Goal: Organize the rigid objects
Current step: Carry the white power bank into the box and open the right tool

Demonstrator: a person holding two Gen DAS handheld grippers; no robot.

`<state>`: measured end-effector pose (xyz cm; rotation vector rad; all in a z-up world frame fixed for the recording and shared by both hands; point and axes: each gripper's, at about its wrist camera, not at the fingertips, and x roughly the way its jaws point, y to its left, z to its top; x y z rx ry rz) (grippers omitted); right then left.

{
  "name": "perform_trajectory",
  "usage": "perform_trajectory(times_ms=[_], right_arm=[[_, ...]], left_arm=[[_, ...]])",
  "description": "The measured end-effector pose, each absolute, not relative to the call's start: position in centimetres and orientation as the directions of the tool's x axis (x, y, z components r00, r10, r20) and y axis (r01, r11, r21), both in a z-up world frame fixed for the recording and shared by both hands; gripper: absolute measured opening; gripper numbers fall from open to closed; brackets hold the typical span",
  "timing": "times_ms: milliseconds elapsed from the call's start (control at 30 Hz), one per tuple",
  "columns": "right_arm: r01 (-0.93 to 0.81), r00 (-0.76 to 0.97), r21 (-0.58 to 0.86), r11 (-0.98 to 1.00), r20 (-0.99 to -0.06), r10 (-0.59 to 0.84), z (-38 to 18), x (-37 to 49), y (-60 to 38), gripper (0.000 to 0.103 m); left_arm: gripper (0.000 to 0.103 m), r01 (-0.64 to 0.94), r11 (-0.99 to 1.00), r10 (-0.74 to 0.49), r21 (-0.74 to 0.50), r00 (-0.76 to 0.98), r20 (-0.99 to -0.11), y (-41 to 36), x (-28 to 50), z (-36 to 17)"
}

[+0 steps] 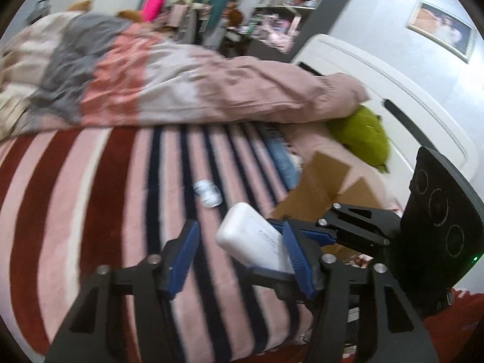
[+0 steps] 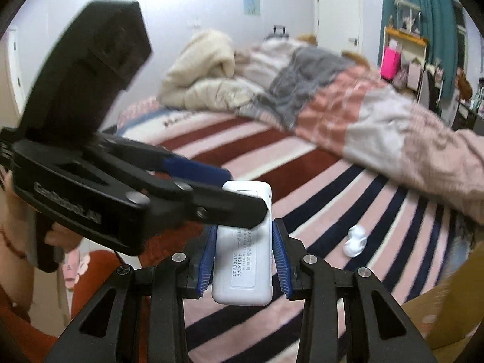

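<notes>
A white rectangular box (image 2: 242, 260) with a printed label hangs above the striped bed, and my right gripper (image 2: 245, 227) is shut on its long sides. My left gripper (image 2: 245, 192) reaches in from the left, one finger on each side of the box's far end. In the left wrist view the white box (image 1: 254, 242) rests against the right pad of my left gripper (image 1: 239, 233), while a gap shows at the left pad. The right gripper (image 1: 282, 224) enters that view from the right. A small white object (image 1: 207, 193) lies on the blanket farther off.
An open cardboard box (image 1: 326, 187) stands at the bed's right side, beside a green cushion (image 1: 363, 136). A bunched pink and grey quilt (image 1: 181, 84) covers the far half of the bed. A person's hand (image 2: 54, 236) holds the left gripper's handle.
</notes>
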<state>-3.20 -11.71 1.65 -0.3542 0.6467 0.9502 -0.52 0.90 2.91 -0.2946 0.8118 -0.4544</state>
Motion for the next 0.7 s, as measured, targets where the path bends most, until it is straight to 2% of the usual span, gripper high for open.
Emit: perform_trajectory(times_ms=[67, 267, 467, 700], right_arm=[[-0.831, 0.440, -0.016, 0.556, -0.630, 0.640, 2.9, -2.9, -13.3, 0.031], [-0.762, 0.540, -0.052, 0.646, -0.601, 0.589, 5.0, -1.4, -19.6, 0.031], [-0.638, 0.603, -0.028, 0.770, -0.640, 0.476, 5.0, 1.2, -27.1, 0.031], [-0.572, 0.577, -0.038, 0.819, -0.728, 0.370, 3.3, 2.7, -31.2, 0.031]], left_arm=[[0.041, 0.321, 0.850, -0.525, -0.418, 0.582, -0.621, -1.1, 0.4, 3.8], [0.031, 0.463, 0.806, -0.581, -0.369, 0.498, -0.643, -9.9, 4.3, 5.4], [0.031, 0.563, 0.748, -0.610, -0.353, 0.371, -0.700, -18.2, 7.4, 4.1], [0.030, 0.595, 0.723, -0.598, -0.351, 0.285, -0.749, -21.8, 8.7, 2.1]])
